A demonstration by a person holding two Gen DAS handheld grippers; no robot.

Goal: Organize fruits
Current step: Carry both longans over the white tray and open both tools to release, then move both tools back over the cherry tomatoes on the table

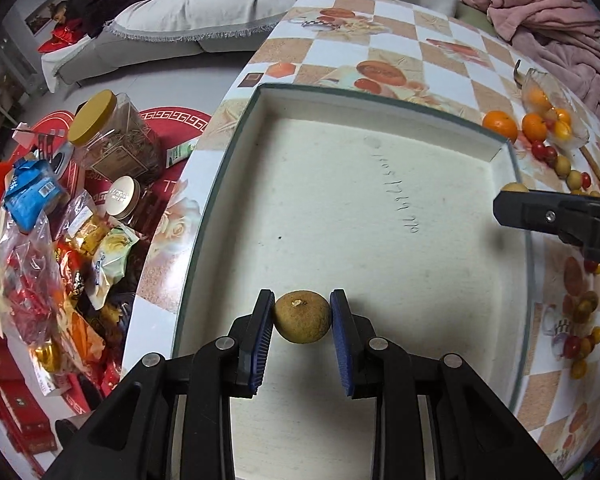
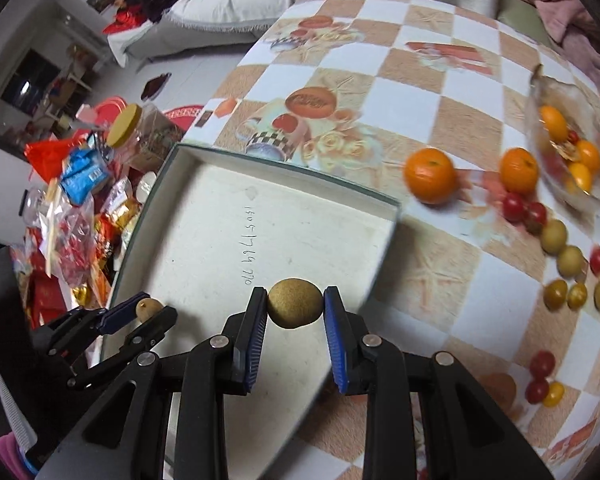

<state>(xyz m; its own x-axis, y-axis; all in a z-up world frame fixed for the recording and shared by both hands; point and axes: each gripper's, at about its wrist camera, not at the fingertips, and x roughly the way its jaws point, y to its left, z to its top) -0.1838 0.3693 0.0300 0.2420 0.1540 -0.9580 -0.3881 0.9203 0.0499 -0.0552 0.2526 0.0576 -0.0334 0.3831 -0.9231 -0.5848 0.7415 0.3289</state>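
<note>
My left gripper is shut on a brown longan and hangs over the near part of a shallow white box lid. My right gripper is shut on a second longan above the lid's right edge. In the right wrist view the left gripper shows at lower left with its longan. The right gripper enters the left wrist view from the right. Two oranges, cherry tomatoes and several loose longans lie on the checked tablecloth.
A glass bowl with small oranges sits at the table's far right. More tomatoes and small fruits lie near the right front. Left of the table, on the floor, are jars and snack bags. A sofa and pink blanket lie beyond.
</note>
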